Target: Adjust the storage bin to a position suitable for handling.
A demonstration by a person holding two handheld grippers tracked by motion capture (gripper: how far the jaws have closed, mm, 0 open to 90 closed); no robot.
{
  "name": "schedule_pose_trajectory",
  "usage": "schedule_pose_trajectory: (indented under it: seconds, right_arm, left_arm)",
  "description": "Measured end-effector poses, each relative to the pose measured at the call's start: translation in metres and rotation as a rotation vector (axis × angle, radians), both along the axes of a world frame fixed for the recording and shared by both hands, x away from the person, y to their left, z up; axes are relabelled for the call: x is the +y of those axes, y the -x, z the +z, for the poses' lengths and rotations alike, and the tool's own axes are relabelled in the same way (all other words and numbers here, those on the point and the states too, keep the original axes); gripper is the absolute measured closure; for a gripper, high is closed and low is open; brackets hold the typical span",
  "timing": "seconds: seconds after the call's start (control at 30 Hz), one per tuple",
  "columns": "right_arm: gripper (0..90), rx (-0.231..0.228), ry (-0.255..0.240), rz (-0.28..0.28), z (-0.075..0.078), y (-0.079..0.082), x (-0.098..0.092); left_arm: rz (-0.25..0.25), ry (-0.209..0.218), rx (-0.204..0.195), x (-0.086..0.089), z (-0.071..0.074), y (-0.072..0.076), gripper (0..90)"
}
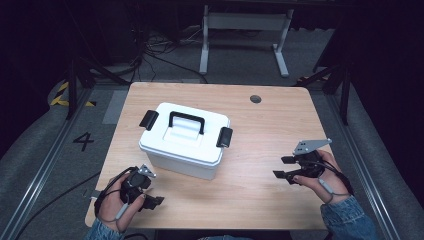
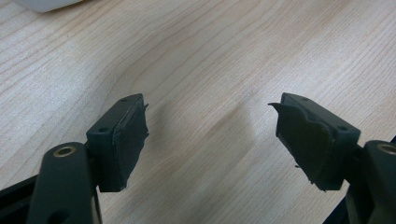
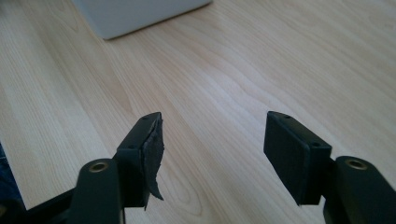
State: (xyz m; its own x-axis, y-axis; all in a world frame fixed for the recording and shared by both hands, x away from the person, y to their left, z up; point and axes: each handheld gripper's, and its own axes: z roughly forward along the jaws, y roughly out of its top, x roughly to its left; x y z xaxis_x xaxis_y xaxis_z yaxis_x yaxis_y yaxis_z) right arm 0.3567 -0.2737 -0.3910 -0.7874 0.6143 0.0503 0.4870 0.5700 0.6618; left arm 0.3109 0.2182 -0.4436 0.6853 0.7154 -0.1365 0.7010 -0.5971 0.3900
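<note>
The pale wood-grain table point(image 1: 260, 165) stands on grey carpet in a dark room with loose cables. Near its middle sits the white lidded plastic box point(image 1: 184, 140), black handle and side latches closed. A one-sided tug could skid it (it looks light). The left gripper point(image 2: 210, 135) and right gripper point(image 3: 212, 149) hang apart from it, jaws spread, empty; one right pad is peeling.
</note>
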Motion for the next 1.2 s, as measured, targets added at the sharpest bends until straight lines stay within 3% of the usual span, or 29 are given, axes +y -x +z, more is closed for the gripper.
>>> schedule_pose_trajectory:
  seconds: [0.43,0.63,0.97,1.2]
  right_arm:
    - [41.8,-0.049,-0.034,0.050,0.047,-0.013,0.028]
    - [42.4,-0.043,-0.052,0.047,0.058,-0.018,0.036]
    - [41.9,-0.076,-0.077,0.091,0.079,-0.030,0.057]
    - [42.5,-0.063,-0.100,0.125,0.092,-0.043,0.085]
  left_arm:
    - [-0.005,-0.006,-0.008,0.000,0.000,-0.001,25.8]
    - [-0.002,-0.001,-0.004,0.000,0.000,0.000,25.8]
    - [-0.001,-0.002,-0.002,0.000,0.000,0.000,25.8]
    - [0.000,0.002,-0.005,0.000,0.000,0.001,25.7]
